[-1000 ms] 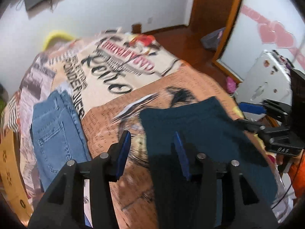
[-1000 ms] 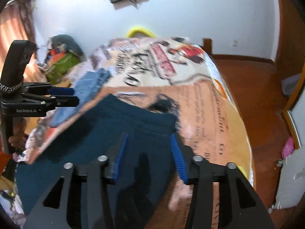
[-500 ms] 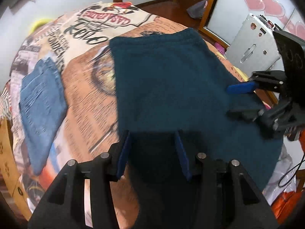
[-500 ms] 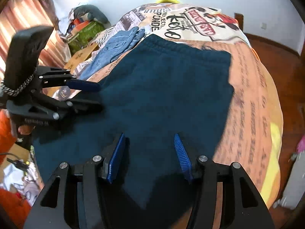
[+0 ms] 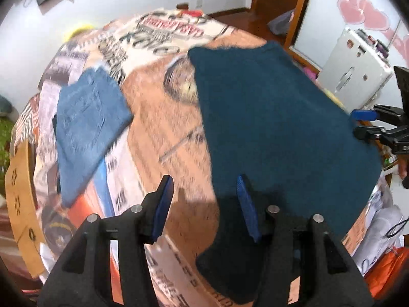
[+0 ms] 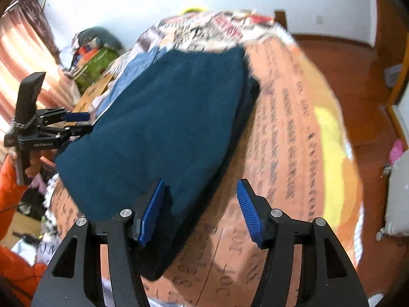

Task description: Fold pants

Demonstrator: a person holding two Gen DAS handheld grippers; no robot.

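The dark teal fleece pants (image 5: 276,133) lie folded flat on the bed with the orange and cream newspaper-print cover (image 5: 163,133), on its right half as the left wrist camera sees it, reaching from the far part of the bed to its near edge. In the right wrist view the same pants (image 6: 163,128) sit left of centre, with bare cover (image 6: 294,138) to their right.

The left tongs (image 5: 204,206) hang above the near left edge of the pants, blue pads spread wide with nothing between them; one pad is over the cover, the other over the dark cloth. The right tongs (image 6: 200,211) are likewise spread wide and hold nothing, the left pad above the near right corner of the pants and the right pad above the cover.

A folded pair of light blue denim jeans (image 5: 84,125) lies on the left side of the bed, well apart from the teal pants.
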